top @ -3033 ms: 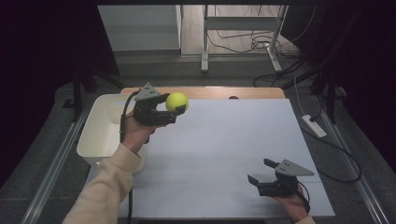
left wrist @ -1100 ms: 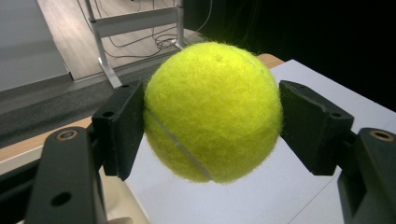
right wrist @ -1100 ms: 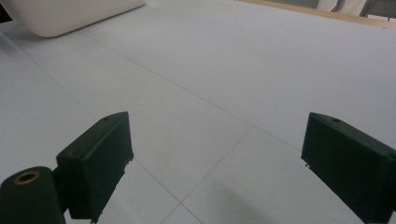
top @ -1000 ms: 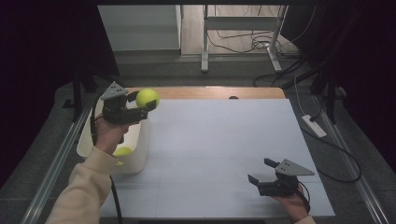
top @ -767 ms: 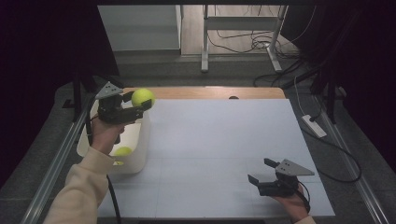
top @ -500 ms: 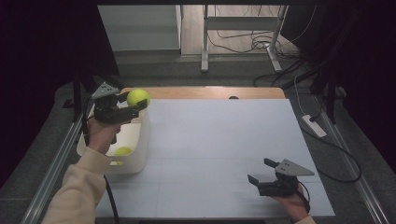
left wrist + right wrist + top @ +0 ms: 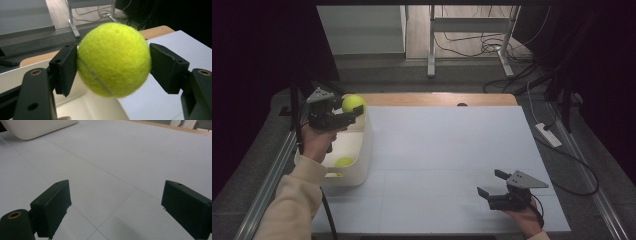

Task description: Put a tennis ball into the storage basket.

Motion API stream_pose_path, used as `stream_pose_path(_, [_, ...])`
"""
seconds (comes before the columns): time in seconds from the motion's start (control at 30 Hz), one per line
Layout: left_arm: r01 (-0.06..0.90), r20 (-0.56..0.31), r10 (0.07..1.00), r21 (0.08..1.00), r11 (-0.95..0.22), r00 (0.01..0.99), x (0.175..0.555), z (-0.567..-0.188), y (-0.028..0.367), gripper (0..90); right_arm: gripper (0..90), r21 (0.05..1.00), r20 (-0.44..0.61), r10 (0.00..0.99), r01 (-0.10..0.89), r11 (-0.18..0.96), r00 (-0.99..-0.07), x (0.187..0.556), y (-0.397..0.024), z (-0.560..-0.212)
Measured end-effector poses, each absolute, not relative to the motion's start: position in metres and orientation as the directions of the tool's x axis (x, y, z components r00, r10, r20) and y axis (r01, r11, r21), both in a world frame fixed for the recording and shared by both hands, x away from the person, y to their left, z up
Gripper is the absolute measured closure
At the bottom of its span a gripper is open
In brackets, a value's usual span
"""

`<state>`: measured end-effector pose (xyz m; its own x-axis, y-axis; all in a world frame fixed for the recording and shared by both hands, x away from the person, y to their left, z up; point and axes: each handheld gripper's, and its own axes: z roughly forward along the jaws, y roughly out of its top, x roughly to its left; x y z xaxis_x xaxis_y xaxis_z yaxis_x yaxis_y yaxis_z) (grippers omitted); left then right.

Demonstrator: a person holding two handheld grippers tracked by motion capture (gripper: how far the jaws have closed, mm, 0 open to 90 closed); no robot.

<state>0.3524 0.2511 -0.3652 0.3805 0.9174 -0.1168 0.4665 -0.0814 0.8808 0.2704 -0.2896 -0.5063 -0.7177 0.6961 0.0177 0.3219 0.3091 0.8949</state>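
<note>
A: What is the left gripper doing?

B: Its two black jaws are pressed against the sides of a yellow-green tennis ball. In the left gripper view the ball sits squarely between the pads, one pad on each side, with its white seam running slantwise across the front.

A: And where is that ball over the table?

B: It is held in the air above the far end of the white tub, which stands at the left edge of the white table. The person's left hand comes up from below in a cream sleeve.

A: Is anything inside the tub?

B: Yes, a second ball of the same colour lies on the bottom, toward the near end.

A: What about the right gripper?

B: It sits low over the near right part of the table, well apart from the tub. Its jaws stand wide apart with nothing between them; the right gripper view shows bare white table between the pads, and a corner of the tub at the top left.
</note>
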Motion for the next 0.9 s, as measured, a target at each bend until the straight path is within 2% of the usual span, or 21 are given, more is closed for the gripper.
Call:
stream_pose_path(0.4, [0.511,-0.115,0.936,0.856,-0.077,0.334,0.364,-0.370,0.260,27.4,8.6,0.895,0.018,0.697,0.323,0.308,-0.716,0.270,-0.290,-0.506])
stream_pose_path(0.7, [0.583,-0.076,0.956,0.805,-0.108,0.282,0.378,-0.380,0.261,27.4,8.6,0.896,0.016,0.696,0.319,0.309,-0.718,0.270,-0.290,-0.506])
stream_pose_path(0.9, [0.613,-0.086,0.956,0.782,-0.109,0.279,0.385,-0.385,0.260,27.4,8.6,0.896,0.013,0.694,0.316,0.311,-0.720,0.270,-0.290,-0.506])
